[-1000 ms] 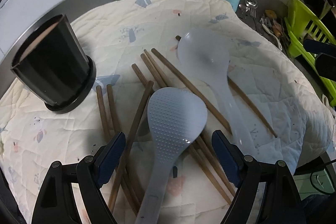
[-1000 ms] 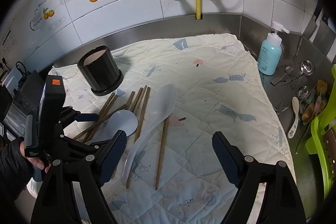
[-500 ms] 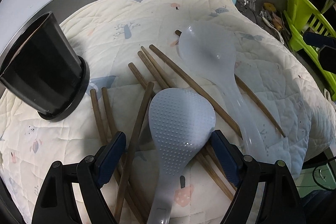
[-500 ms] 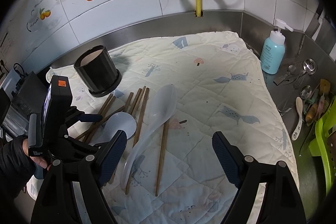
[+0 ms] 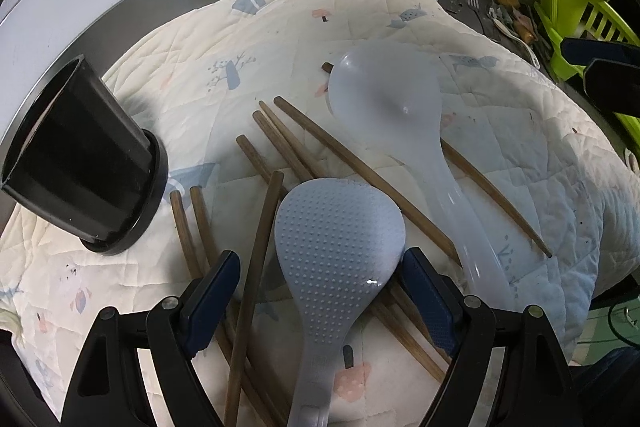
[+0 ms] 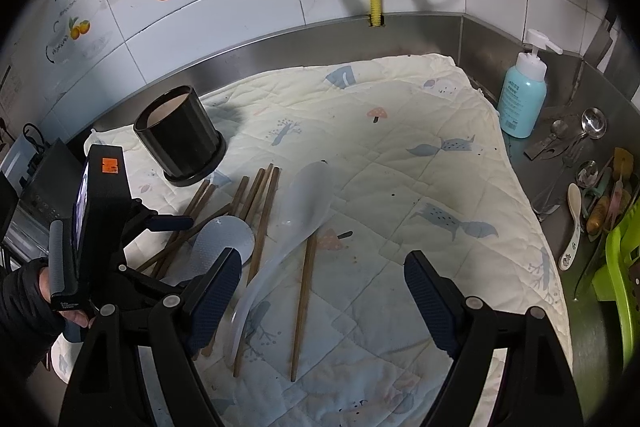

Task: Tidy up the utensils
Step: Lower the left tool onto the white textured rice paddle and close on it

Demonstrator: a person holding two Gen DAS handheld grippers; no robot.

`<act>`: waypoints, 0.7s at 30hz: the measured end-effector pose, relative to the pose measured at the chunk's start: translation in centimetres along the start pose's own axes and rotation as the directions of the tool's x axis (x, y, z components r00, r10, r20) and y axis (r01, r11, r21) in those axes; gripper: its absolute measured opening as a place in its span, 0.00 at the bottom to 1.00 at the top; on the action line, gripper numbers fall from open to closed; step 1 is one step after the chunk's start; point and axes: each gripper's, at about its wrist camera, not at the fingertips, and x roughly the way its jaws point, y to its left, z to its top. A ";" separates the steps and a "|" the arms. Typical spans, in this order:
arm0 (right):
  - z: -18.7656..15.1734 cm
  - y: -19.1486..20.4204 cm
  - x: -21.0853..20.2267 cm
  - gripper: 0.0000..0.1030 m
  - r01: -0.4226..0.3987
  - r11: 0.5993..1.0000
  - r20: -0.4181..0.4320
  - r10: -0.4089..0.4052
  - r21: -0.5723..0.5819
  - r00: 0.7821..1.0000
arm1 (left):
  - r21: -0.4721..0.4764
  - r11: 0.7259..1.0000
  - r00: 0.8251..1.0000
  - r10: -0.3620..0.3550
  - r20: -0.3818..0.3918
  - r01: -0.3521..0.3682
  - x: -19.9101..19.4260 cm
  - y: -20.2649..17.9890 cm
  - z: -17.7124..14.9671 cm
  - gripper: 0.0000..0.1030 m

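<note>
A dotted blue-grey rice paddle point(image 5: 340, 239) lies on a pile of several brown chopsticks point(image 5: 296, 155). My left gripper point(image 5: 320, 291) hovers open right over it, the paddle's neck between the blue pads and untouched. A translucent serving spoon point(image 5: 384, 107) lies to its right, across more chopsticks. The black utensil holder point(image 5: 80, 155) stands at the left. My right gripper point(image 6: 320, 291) hangs open above bare quilt, with the same spoon point(image 6: 304, 203), paddle point(image 6: 224, 243) and holder point(image 6: 180, 139) ahead to its left. Its fingers point(image 5: 596, 51) show at the left view's right edge.
Everything lies on a quilted patterned cloth point(image 6: 400, 155) over a steel counter with a raised back wall. A teal soap bottle point(image 6: 520, 99), loose metal spoons point(image 6: 592, 123) and a green dish rack point(image 6: 624, 267) stand at the right. A sleeved hand point(image 6: 24, 307) holds the left gripper.
The left view has rolled slightly and the paddle's head sits a little closer between the left fingers. The right gripper has stayed in place, and both stay open.
</note>
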 end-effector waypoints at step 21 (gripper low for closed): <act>-0.1 -0.2 1.1 0.89 0.005 1.000 -0.030 -0.005 -0.019 1.000 | -0.014 0.998 0.997 -0.066 0.026 0.066 -0.3 0.1 0.3 0.65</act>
